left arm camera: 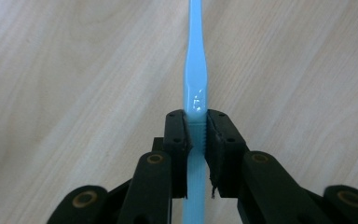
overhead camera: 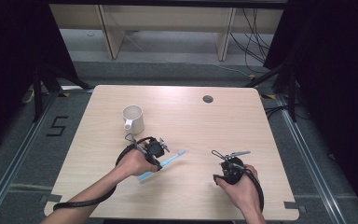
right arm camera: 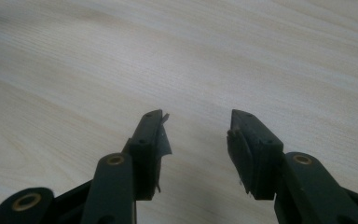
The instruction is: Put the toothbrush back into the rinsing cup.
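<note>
We are holding the light blue toothbrush [left arm camera: 195, 88] with our left gripper [left arm camera: 196, 135]; its fingers [left arm camera: 175, 140] are pressing on the handle from both sides, closed as far as the handle allows. In the high view the toothbrush [overhead camera: 168, 162] is lying low over the counter [overhead camera: 191, 121], around the middle of its width and closer to the near edge, with its head pointing toward the right edge and a little toward the far edge. Whether it is touching the wood, we cannot tell. Our left gripper [overhead camera: 161, 154] is sitting over the middle of the handle. Our right gripper [overhead camera: 235, 154] is resting nearer the right edge, well apart from the toothbrush. Its fingers [right arm camera: 149, 135] are standing wide open with only bare wood between them, and it [right arm camera: 196, 135] is gripping nothing. A white mug [overhead camera: 133, 119] is standing upright toward the far left part of the counter.
</note>
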{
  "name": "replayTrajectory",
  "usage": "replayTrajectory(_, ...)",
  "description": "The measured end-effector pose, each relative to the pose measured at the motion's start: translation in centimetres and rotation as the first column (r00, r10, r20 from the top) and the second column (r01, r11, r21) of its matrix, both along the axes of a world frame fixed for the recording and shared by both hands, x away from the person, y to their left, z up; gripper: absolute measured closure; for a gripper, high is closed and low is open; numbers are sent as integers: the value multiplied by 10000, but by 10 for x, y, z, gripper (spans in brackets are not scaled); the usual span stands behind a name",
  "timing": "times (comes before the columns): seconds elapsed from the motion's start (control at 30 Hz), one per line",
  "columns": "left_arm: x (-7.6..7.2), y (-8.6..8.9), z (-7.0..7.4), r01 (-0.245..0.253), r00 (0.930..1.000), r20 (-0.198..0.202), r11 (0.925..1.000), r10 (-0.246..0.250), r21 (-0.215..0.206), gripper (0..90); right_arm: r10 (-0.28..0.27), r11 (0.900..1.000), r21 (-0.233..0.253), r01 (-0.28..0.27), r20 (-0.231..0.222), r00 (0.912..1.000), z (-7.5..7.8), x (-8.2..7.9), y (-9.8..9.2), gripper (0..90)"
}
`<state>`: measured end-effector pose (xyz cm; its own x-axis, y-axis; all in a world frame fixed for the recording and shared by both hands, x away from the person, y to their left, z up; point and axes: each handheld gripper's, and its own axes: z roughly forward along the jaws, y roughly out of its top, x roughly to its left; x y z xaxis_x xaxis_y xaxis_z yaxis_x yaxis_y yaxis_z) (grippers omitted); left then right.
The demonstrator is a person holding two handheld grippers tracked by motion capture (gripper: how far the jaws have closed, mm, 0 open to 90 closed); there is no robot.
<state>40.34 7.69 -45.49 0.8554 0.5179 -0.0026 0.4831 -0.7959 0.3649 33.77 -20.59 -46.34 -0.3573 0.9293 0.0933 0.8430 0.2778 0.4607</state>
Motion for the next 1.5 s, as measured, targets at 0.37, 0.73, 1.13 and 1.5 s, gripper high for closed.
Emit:
replayTrajectory(0.37, -4, 15, 13, -57, 9972, 728, 9909, 157, -1347, 782, 73, 10000, 14, -74, 321, 9995, -1, 1, -2, 556)
replayTrajectory(0.73, -7, 34, 15, -248, 9873, 1426, 9542, 702, -2981, 783, -154, 9997, 225, 135, 832, 9964, -2, -1, -2, 540)
replayTrajectory(1.13, -13, 54, 12, -435, 9578, 2273, 8706, 1758, -4901, 783, -223, 9993, 322, 170, 1719, 9849, -5, -3, -7, 508)
replayTrajectory(1.5, -16, 70, 9, -413, 9323, 2561, 7783, 2556, -6265, 783, -524, 9966, 740, 350, 2483, 9673, -9, -6, -11, 509)
